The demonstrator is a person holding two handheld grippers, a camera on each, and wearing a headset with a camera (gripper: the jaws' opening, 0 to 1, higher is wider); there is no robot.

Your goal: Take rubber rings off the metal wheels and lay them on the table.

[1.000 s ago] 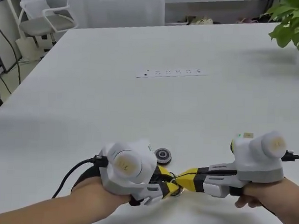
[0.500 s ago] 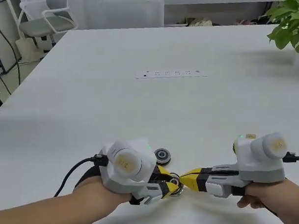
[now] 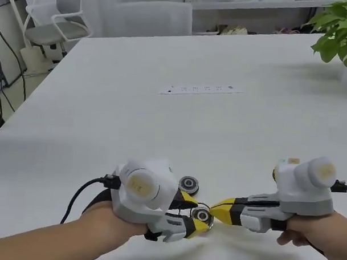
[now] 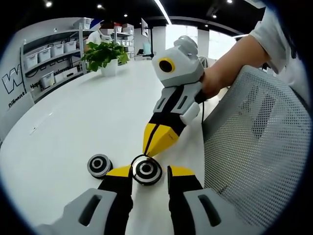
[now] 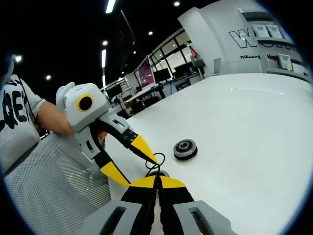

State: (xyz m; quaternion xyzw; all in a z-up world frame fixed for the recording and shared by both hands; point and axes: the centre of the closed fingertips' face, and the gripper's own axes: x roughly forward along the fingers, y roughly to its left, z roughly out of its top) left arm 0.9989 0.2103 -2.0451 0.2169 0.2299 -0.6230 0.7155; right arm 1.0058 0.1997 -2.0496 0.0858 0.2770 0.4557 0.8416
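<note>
A metal wheel (image 3: 202, 216) sits between the yellow jaw tips of my left gripper (image 3: 194, 213), which is shut on it just above the table; the same wheel (image 4: 146, 170) is clear in the left gripper view. My right gripper (image 3: 212, 210) comes in from the right, tips together at the wheel's edge. In the right gripper view its jaws (image 5: 157, 180) pinch a thin black rubber ring (image 5: 155, 159) that loops up off the wheel. A second metal wheel (image 3: 189, 183) lies flat on the white table, just beyond the held one.
A white table (image 3: 162, 129) stretches far ahead, with a strip of sockets (image 3: 200, 89) set in its middle. A potted plant (image 3: 339, 33) stands at the far right corner. Chairs stand beyond the far edge, and a mesh chair back (image 4: 254, 142) is close behind.
The right gripper has drawn back a little to the right from the held wheel. The left gripper keeps its hold on the wheel. The head camera has shifted slightly.
</note>
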